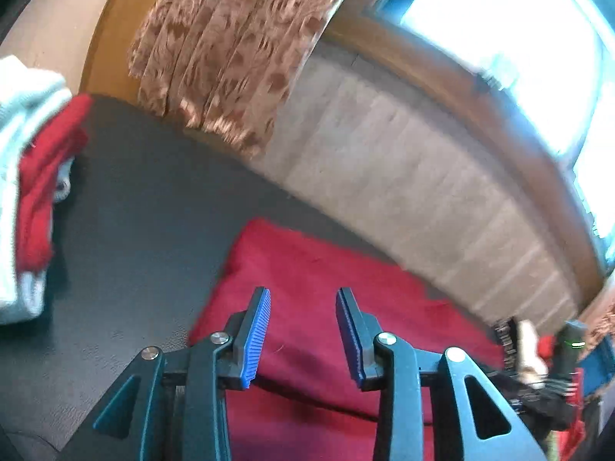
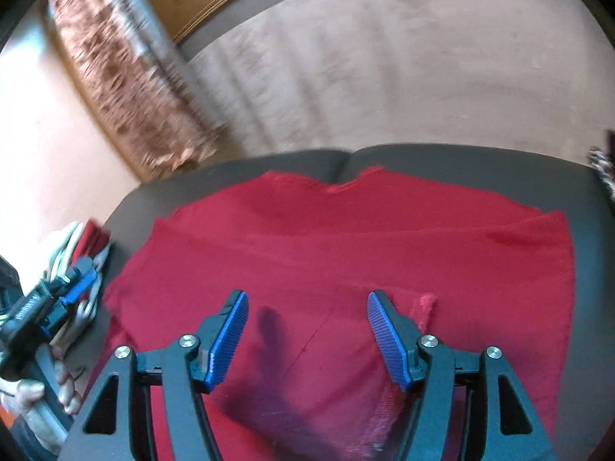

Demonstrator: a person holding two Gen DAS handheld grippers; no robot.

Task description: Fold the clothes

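On the dark table (image 2: 442, 161), a red garment (image 2: 346, 246) lies flat, partly folded.

Home room around me: patterned curtain (image 1: 230, 50) beside wood-framed window (image 1: 511, 38), beige carpet (image 2: 384, 69), clothes pile (image 1: 27, 176).

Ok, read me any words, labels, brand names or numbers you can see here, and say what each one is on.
None can be read: no print or tag shows on the red cloth, the stacked clothes or the dark surface, and both views are blurred.
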